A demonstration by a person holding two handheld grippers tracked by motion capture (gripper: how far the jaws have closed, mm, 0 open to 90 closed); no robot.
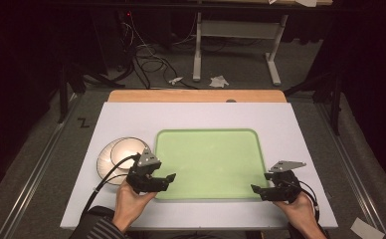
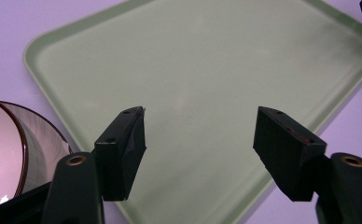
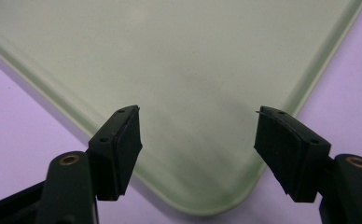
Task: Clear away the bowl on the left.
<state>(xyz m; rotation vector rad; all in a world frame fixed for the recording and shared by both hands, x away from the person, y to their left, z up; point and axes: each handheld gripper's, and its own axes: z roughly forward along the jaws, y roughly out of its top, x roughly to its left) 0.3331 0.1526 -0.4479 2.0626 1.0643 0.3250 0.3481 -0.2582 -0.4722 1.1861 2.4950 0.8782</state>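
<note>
Dim room, white desk. Near its front edge, left gripper and right gripper hover spread and empty over the green tray's near corners. Left of it, stacked bowls risk a knock from the left cable.

Dark room, grey floor, tangled cables.

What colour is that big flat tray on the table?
The tray is pale green, plain, with no pattern; the high view shows it best.
</note>
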